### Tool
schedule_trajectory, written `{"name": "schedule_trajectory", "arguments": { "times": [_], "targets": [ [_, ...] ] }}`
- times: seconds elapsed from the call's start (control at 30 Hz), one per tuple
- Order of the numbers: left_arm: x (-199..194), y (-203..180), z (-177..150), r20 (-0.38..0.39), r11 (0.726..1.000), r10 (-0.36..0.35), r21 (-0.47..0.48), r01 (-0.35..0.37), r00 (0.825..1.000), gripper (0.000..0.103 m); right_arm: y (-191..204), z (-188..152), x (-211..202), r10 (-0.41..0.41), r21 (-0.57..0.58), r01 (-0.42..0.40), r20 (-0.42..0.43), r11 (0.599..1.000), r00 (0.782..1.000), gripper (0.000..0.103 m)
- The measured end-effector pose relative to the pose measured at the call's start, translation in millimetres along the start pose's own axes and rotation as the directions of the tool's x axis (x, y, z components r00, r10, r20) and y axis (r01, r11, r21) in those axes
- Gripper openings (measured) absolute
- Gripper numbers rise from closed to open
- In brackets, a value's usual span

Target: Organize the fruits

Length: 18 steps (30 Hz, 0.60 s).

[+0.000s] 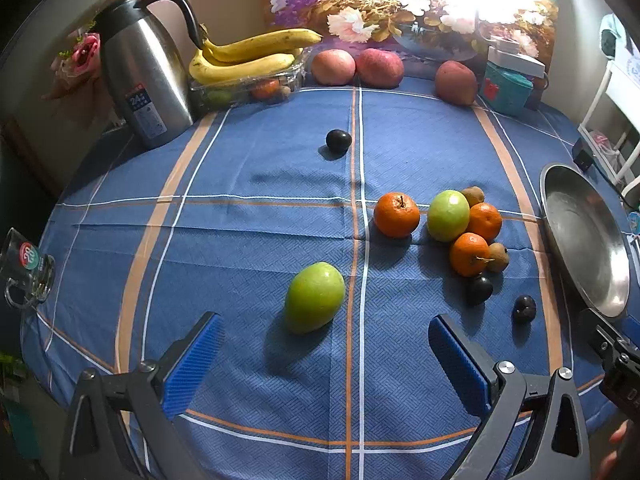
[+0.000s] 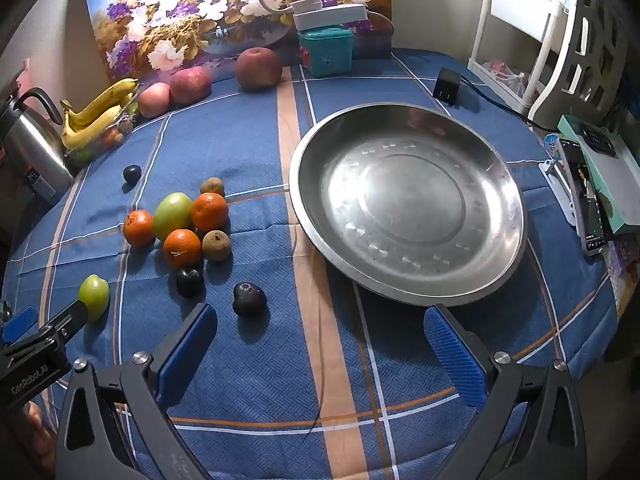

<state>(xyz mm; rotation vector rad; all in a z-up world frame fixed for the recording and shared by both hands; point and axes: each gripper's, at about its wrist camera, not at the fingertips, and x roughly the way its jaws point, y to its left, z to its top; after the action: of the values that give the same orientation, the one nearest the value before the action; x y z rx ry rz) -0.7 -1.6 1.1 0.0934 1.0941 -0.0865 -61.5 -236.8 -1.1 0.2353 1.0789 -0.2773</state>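
Nothing is sorted yet, I judge: the steel dish (image 2: 406, 204) sits bare. Both tools hang wide open and empty, the left gripper (image 1: 326, 354) just short of a lone green fruit (image 1: 315, 297) at its twelve o'clock, the right gripper (image 2: 320, 344) facing the dish. The fruit cluster (image 2: 182, 224) lies at the dish's nine o'clock.

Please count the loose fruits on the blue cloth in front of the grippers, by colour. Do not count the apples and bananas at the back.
Orange: 3
Green: 2
Brown: 2
Dark, near black: 3
Total: 10
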Motion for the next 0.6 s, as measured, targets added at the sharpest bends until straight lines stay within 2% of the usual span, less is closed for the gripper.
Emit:
{"name": "schedule_trajectory", "arguments": {
  "times": [0.6],
  "targets": [
    [4.6,1.8,-2.9,-0.008,1.0,0.001,-0.006,-0.001,1.0,0.103,-0.6,-0.1,-0.8,0.004,-0.001,-0.004,0.001,1.0,1.0,0.103]
  ]
}}
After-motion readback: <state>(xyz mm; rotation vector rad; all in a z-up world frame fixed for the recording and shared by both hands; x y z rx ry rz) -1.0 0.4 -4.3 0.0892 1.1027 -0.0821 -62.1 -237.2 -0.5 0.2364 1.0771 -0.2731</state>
